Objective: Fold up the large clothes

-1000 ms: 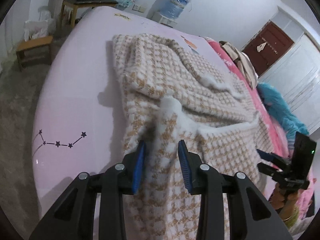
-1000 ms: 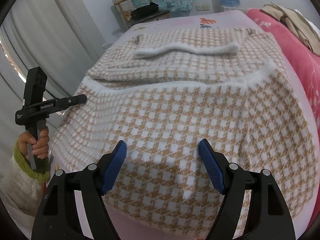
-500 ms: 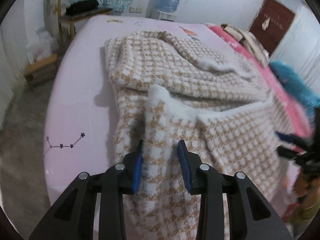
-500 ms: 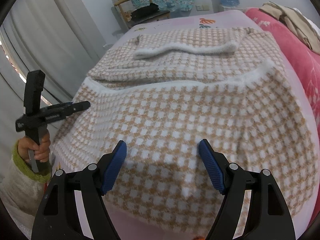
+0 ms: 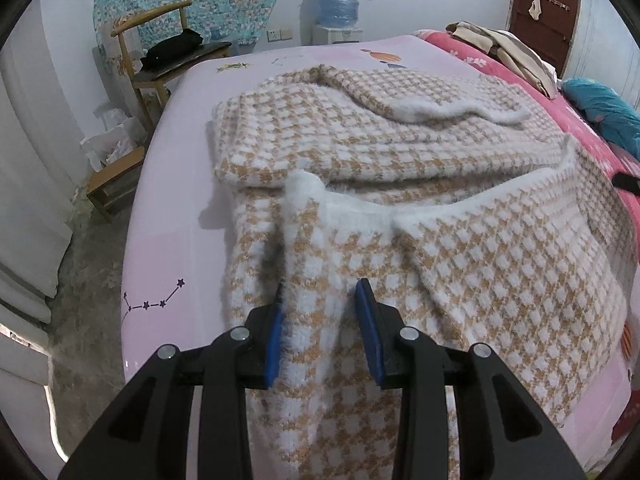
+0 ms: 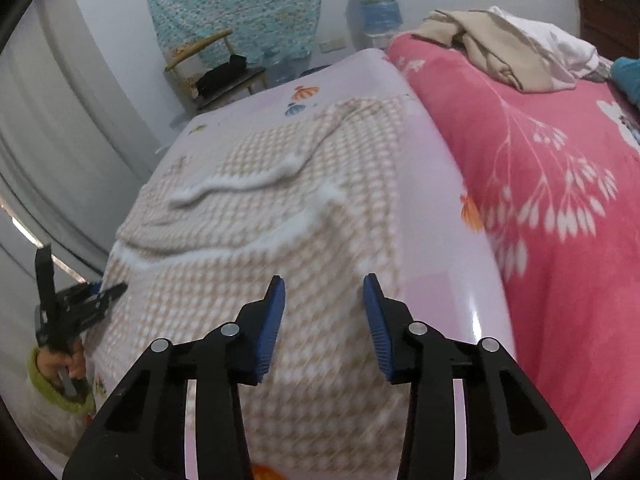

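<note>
Both grippers — left gripper (image 5: pixel 320 300), right gripper (image 6: pixel 324 300) closing — over sweater (image 5: pixel 400 200).

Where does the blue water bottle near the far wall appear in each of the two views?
Left wrist view: the blue water bottle stands at top centre, beyond the bed's far end.
Right wrist view: it stands at top centre-right, left of the beige clothes.
Shared landmark: the wooden chair, left of the bottle in both.
</note>
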A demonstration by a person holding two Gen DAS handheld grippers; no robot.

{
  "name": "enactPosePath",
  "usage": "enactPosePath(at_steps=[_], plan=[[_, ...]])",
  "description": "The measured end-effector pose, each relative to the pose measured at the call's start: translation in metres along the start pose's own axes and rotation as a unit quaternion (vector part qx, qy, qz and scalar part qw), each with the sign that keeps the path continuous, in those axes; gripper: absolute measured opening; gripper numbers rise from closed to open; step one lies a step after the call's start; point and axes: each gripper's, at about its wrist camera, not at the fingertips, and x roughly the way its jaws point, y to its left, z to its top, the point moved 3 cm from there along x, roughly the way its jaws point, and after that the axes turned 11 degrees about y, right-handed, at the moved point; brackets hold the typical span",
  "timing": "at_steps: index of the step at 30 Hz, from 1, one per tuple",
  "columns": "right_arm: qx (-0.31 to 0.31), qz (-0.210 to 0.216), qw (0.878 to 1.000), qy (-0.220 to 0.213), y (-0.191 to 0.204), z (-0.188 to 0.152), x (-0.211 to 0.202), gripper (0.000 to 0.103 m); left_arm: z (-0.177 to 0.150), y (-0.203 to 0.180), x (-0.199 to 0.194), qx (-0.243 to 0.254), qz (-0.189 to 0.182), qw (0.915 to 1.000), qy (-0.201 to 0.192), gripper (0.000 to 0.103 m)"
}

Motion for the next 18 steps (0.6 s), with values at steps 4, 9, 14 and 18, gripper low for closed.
enactPosePath(at_steps=[4,9,14,18], plan=[[0.020,0.014,1.000,0.012,-0.021,0.024,0.020,0.034,0.001,-0.001,0.001,-0.001,0.000,1.0000,0.000,0.033],[0.050,0.046,0.996,0.050,-0.034,0.032,0.042,0.035,0.002,0.000,0.002,-0.001,0.001,1.0000,0.001,0.034],[0.045,0.054,0.996,0.063,-0.028,0.012,0.030,0.036,0.004,-0.002,0.003,-0.001,0.003,1.0000,0.006,0.034],[0.023,0.066,0.995,0.072,-0.020,0.002,0.019,0.034,0.005,-0.003,0.003,-0.001,0.006,1.0000,0.008,0.034]])
